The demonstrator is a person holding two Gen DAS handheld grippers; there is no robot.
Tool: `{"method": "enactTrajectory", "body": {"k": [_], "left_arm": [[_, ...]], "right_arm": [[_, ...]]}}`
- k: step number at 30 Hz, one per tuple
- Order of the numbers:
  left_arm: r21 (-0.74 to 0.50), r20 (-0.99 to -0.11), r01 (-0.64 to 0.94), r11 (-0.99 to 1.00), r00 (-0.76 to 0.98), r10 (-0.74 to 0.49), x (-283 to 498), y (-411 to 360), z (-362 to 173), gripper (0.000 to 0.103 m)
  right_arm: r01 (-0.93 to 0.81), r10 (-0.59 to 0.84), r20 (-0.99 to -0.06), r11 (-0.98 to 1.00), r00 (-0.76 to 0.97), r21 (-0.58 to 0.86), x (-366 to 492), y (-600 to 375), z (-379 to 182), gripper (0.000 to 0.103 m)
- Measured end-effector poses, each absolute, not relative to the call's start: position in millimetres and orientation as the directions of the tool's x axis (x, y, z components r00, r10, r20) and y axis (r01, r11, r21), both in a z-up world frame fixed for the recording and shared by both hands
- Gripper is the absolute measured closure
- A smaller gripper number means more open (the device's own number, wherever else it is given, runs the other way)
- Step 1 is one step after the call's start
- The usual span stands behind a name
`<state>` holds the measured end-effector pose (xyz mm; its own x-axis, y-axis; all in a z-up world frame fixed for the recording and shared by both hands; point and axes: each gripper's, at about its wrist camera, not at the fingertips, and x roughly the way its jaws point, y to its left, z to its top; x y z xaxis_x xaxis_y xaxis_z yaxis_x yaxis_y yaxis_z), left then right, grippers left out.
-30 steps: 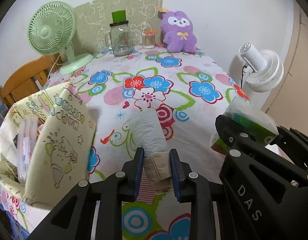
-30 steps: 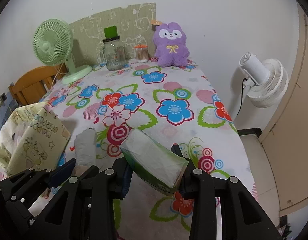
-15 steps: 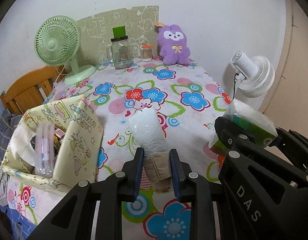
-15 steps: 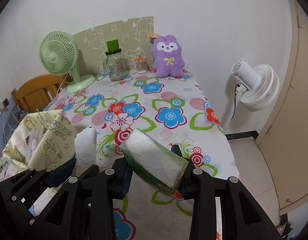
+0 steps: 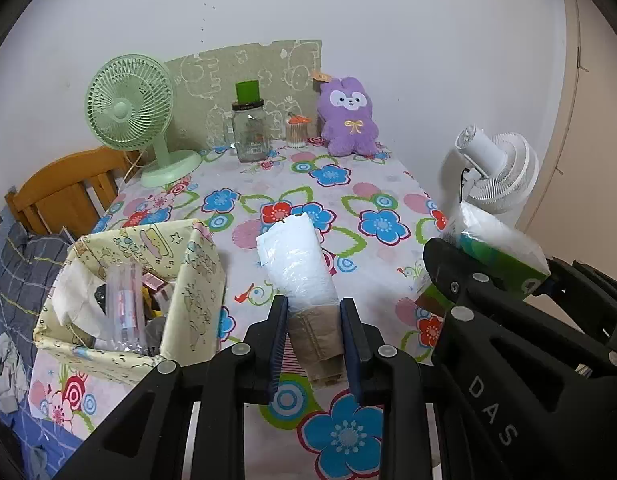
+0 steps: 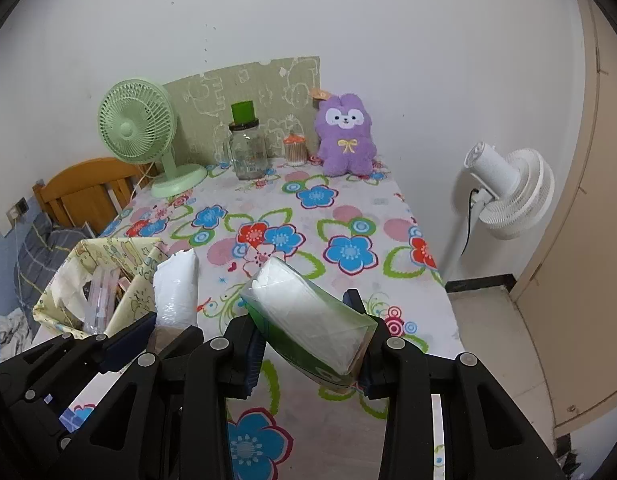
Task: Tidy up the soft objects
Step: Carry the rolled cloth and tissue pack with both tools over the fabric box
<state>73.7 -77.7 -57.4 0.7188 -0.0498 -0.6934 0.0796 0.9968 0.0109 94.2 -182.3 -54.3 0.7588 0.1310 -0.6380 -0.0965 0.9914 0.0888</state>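
Home bedroom: floral-cloth table [image 5: 348, 184], plush toy [image 5: 348, 116], bedding [image 5: 20, 272].

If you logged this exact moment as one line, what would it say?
left gripper: shut on plastic-wrapped pack | right gripper: shut on green tissue pack | both above table | yellow box: open

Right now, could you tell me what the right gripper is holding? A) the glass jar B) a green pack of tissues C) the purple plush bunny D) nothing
B: the right gripper is clamped on the green pack of tissues above the floral tablecloth, while the purple plush bunny and the glass jar stand at the far end of the table.
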Motion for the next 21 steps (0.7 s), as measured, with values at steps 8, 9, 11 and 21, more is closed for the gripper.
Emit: {"method": "enactTrajectory", "body": {"k": [8,9,11,21], "left_arm": [[0.021,-0.667,0.078,0.997,0.744,-0.044,66,-70,-38,0.078],[0.022,-0.664,0.078,0.997,0.747,-0.044,65,-68,-35,0.078],[0.023,-0.661,0.076,0.997,0.749,-0.042,65,-65,-32,0.078],[0.018,-0.657,0.076,0.997,0.752,-0.045,68,-42,-26,0.078]], "right_arm": [[-0.112,0.158,-0.628,0.987,0.762,0.113,90,-174,-37,0.062],[-0.116,0.164,-0.627,0.986,0.762,0.118,90,-172,-35,0.062],[-0.119,0.168,-0.624,0.986,0.763,0.120,90,-169,-32,0.062],[-0.143,0.177,-0.618,0.984,0.766,0.105,91,-145,-23,0.062]]}}
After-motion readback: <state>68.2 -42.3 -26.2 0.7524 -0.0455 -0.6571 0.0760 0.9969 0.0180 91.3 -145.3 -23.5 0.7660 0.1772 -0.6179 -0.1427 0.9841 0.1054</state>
